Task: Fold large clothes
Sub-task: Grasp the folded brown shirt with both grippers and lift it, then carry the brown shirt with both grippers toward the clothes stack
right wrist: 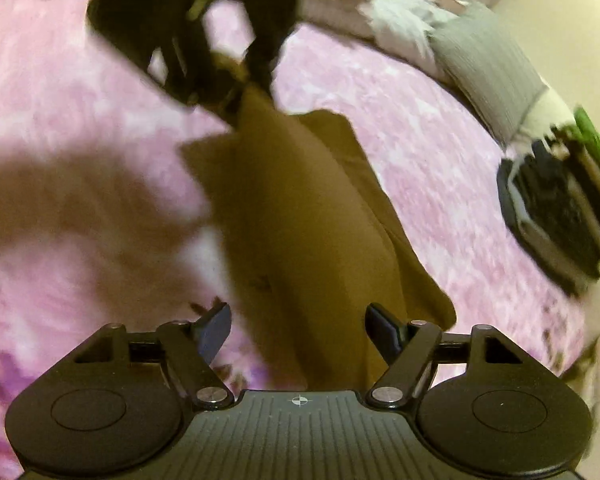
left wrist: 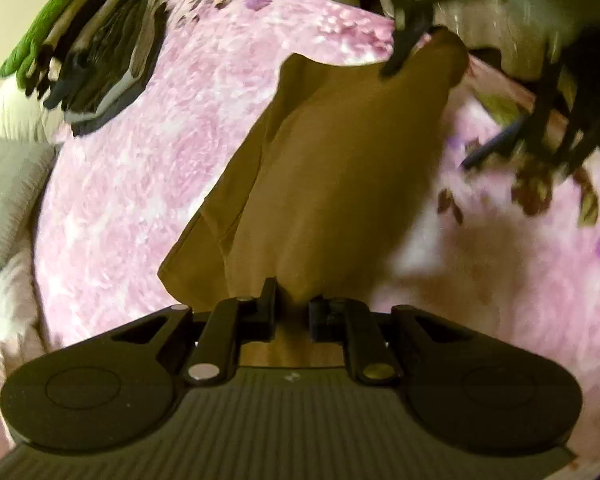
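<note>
A brown garment (left wrist: 332,184) hangs stretched between the two grippers above a bed covered with a pink flowered blanket (left wrist: 148,184). The cloth is doubled lengthwise, with one layer showing behind the other along its left edge in the left wrist view.

The left gripper (left wrist: 292,304) has its fingers (left wrist: 269,300) drawn close together, and the near end of the garment runs down between them, so it is clamped there. In the right wrist view the same gripper (right wrist: 236,92) appears blurred at the far end of the cloth, pinching its upper corner.

The right gripper (right wrist: 298,332) has its fingers (right wrist: 216,328) spread wide apart. The garment (right wrist: 300,220) passes through the gap between them and down toward the gripper body, but neither finger clearly presses on it. In the left wrist view the right gripper (left wrist: 404,48) is blurred at the far top corner of the cloth, and there it cannot be told whether it grips the cloth or only touches it.

The shadow of the cloth and grippers falls on the blanket beside the garment.

At the edge of the bed lies a stack of folded clothes (left wrist: 96,60), mostly dark with a green piece (left wrist: 48,28) on the outer side. Near it sit a grey ribbed pillow (right wrist: 488,68) and a white fluffy cushion (right wrist: 400,20), well apart from the hanging garment.
</note>
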